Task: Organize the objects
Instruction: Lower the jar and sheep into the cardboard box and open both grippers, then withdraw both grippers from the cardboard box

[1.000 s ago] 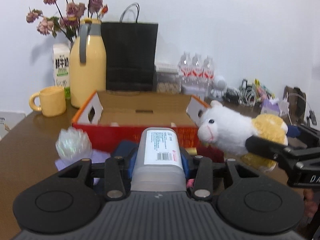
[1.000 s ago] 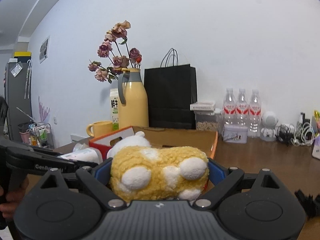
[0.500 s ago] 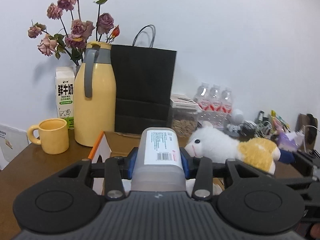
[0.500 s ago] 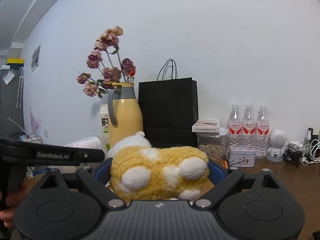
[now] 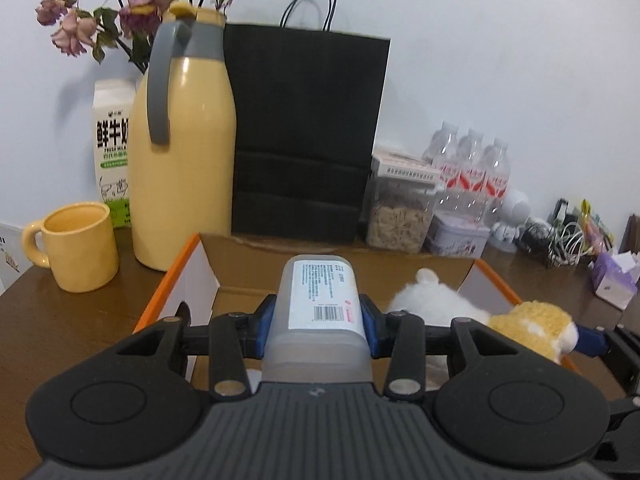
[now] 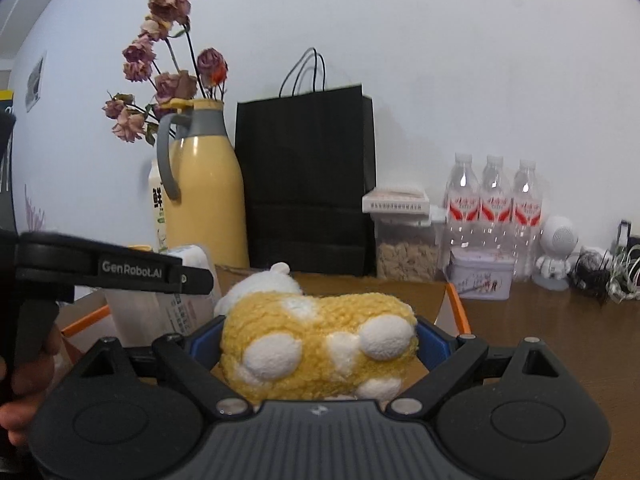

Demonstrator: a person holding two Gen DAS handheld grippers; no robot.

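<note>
My left gripper (image 5: 318, 316) is shut on a translucent white bottle (image 5: 318, 304) with a barcode label, held over the open cardboard box (image 5: 248, 260) with orange rims. My right gripper (image 6: 318, 344) is shut on a yellow and white plush toy (image 6: 320, 340), also over the box (image 6: 400, 292). In the left wrist view the plush toy (image 5: 440, 304) hangs at the right, inside the box's outline, with the right gripper behind it. In the right wrist view the bottle (image 6: 160, 308) and the left gripper's black body (image 6: 100, 268) show at the left.
Behind the box stand a yellow thermos jug (image 5: 182, 152), a black paper bag (image 5: 304, 136), a milk carton (image 5: 112, 148) and dried flowers (image 5: 140, 4). A yellow mug (image 5: 76, 246) sits left. A cereal jar (image 5: 400, 212), water bottles (image 5: 472, 172), a tin and cables fill the right.
Both grippers have moved forward over the box with their loads. The box's red front wall has passed out of view below, and the thermos and bag look much nearer.
</note>
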